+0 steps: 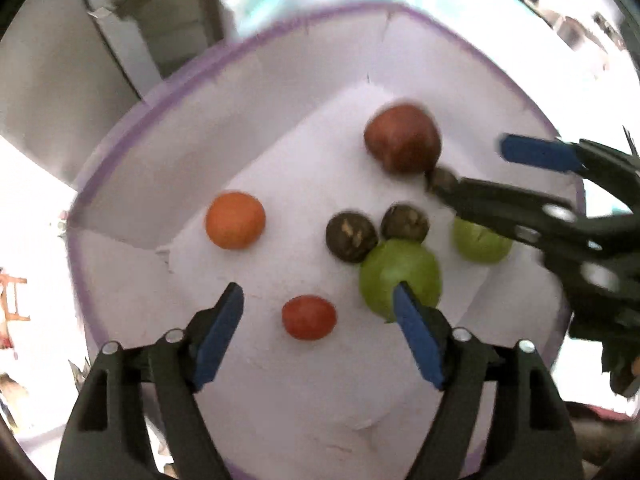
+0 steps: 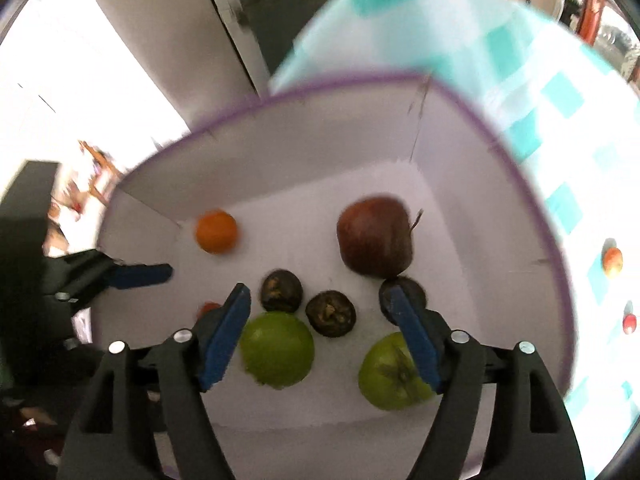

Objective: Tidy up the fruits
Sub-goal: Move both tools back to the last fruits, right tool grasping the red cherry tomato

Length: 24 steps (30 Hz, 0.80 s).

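A white box with a purple rim [image 1: 120, 152] holds the fruit. In the left wrist view a dark red apple [image 1: 402, 138], an orange [image 1: 235, 220], a small red fruit [image 1: 309, 317], two dark brown fruits [image 1: 351, 237] and two green fruits [image 1: 400, 278] lie on its floor. My left gripper [image 1: 318, 292] hangs open above the small red fruit, holding nothing. My right gripper [image 1: 470, 164] reaches in from the right, open, and a third dark fruit [image 2: 414, 294] lies loose by its finger under the apple [image 2: 374, 236]. In its own view the right gripper [image 2: 316, 292] is open over the green fruits [image 2: 277, 348].
The box wall [image 2: 300, 152] rises all round the fruit. It stands on a teal-and-white chequered cloth [image 2: 500, 52]. Two small reddish fruits [image 2: 612, 262] lie on the cloth outside the box, to the right. Dark furniture stands behind.
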{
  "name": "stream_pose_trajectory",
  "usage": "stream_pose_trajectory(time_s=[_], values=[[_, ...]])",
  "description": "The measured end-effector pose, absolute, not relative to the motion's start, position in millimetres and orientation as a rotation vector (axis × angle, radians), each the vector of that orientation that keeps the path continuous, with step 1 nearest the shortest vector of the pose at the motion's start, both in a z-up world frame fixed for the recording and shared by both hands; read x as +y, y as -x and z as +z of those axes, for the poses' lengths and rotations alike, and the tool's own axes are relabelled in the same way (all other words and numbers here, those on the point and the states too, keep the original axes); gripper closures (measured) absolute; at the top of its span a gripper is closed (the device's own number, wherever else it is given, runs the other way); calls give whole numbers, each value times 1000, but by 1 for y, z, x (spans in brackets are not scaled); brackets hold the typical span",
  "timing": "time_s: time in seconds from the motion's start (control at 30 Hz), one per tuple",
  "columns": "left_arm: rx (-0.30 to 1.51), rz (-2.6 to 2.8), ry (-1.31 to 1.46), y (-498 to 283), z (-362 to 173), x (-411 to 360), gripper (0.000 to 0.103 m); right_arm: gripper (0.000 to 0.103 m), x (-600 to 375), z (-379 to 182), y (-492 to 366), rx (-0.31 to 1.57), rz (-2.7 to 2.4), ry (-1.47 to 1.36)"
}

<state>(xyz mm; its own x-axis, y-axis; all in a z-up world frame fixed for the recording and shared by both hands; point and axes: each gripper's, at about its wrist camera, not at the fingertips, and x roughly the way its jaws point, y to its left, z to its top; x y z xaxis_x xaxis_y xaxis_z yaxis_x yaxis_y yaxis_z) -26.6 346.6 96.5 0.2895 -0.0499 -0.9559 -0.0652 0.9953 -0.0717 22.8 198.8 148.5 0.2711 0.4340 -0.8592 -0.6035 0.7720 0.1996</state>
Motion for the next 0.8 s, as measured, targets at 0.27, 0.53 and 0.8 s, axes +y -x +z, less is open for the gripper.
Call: stream_pose_trajectory(time_s=[0.27,0.53,0.8], values=[[748,65,66,79,208,251,1,16,58,206,26,868,579,23],[858,-245,-79,82,197,107,1,16,-107,169,67,935,267,-208],[946,-390,-249,56,157,29,1,16,-185,113,65,1000,49,-364]])
